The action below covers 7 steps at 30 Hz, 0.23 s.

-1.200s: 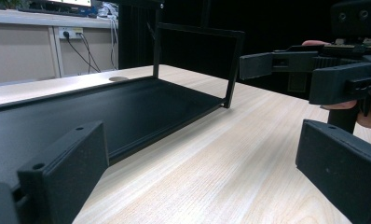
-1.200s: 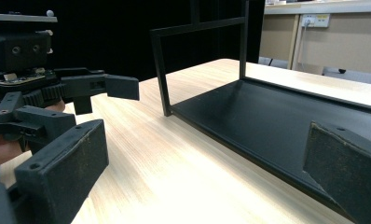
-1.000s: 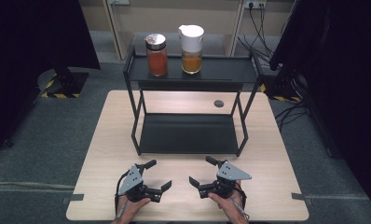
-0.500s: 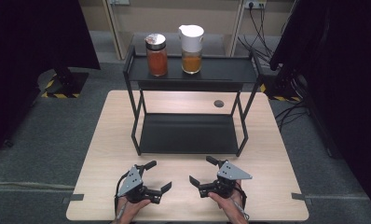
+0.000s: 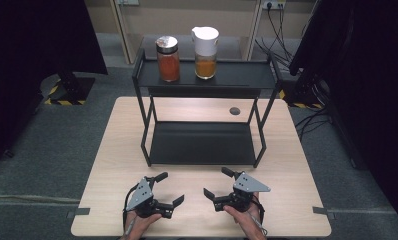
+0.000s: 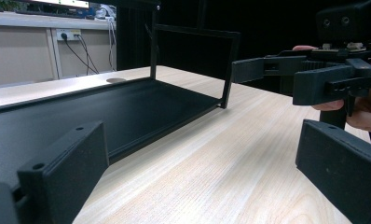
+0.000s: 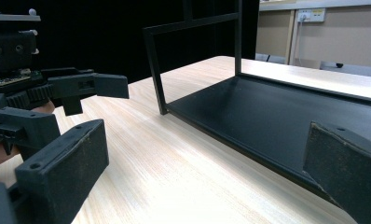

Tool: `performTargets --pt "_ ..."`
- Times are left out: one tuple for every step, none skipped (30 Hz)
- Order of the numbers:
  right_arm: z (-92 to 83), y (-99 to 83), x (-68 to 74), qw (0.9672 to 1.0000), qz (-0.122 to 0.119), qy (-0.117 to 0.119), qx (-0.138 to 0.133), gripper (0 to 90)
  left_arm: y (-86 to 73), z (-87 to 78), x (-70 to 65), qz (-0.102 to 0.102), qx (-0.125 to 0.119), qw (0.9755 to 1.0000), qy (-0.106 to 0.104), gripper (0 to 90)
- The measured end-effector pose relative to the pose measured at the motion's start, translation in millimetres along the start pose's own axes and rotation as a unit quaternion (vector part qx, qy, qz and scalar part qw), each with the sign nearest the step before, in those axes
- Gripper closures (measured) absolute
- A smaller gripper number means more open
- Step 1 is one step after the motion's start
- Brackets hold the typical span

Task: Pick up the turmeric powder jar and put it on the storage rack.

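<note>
My left tool [image 5: 170, 192] and right tool [image 5: 218, 186], matte black jaws spread empty, rest on the pale wood-grain surface [image 5: 297, 165], just before the boxy black metal rack [image 5: 202, 145].

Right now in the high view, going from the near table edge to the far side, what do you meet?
Left gripper and right gripper, both open → rack's lower shelf → dark round spot on the table → top shelf's red-filled jar and white-lidded jar.
</note>
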State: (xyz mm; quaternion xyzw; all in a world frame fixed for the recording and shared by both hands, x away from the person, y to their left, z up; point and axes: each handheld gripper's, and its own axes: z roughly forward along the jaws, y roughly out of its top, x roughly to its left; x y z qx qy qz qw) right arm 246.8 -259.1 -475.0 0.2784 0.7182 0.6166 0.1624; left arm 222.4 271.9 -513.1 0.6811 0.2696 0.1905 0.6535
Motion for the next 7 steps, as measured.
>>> performTargets --pt "0.0 -0.1 0.0 1.0 0.001 0.0 0.0 0.5 0.0 -0.1 0.0 0.0 0.0 1.0 0.0 1.6" --pt "0.0 -0.2 -0.1 1.0 0.001 -0.001 0.0 0.5 0.1 -0.1 0.1 0.0 0.0 1.0 0.0 1.6" --pt "0.1 -0.4 -0.3 1.0 0.001 -0.001 0.0 0.5 0.1 -0.2 0.1 0.001 0.0 1.0 0.001 1.6" --pt "0.0 -0.5 -0.5 1.0 0.001 -0.001 0.0 0.5 0.2 -0.2 0.2 0.0 0.0 1.0 0.001 1.6" --pt "0.0 -0.6 -0.6 1.0 0.002 -0.001 0.0 0.5 0.3 -0.1 0.3 0.001 0.0 1.0 0.001 1.6" --pt "-0.2 -0.6 -0.7 1.0 0.003 -0.001 -0.001 0.5 0.2 -0.1 0.3 0.001 0.0 1.0 0.001 1.6" --pt "-0.3 -0.6 -0.7 1.0 0.004 -0.002 -0.001 0.5 0.2 -0.1 0.2 0.001 0.0 1.0 0.001 1.6"
